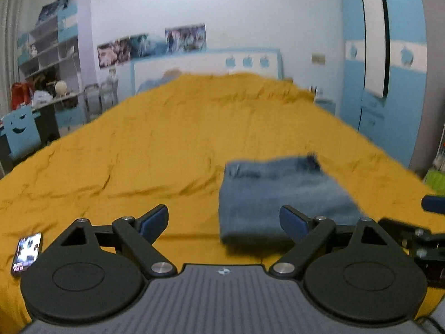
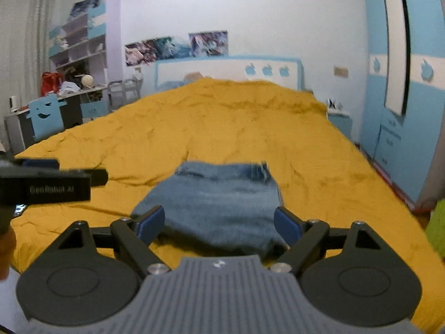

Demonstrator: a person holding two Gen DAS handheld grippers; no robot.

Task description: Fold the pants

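Observation:
Blue denim pants [image 1: 281,194] lie folded into a compact rectangle on the mustard-yellow bed cover [image 1: 167,139]. My left gripper [image 1: 224,220] is open and empty, held above the bed to the left of the pants' near edge. My right gripper [image 2: 219,222] is open and empty, held over the near edge of the pants [image 2: 217,194]. The right gripper also shows at the right edge of the left wrist view [image 1: 417,233]. The left gripper shows at the left of the right wrist view [image 2: 50,183].
A phone [image 1: 27,253] lies on the cover at the near left. A desk with a blue chair [image 2: 46,117] and shelves stand left of the bed. A blue wardrobe [image 2: 403,97] stands on the right, a headboard [image 2: 228,72] at the far end.

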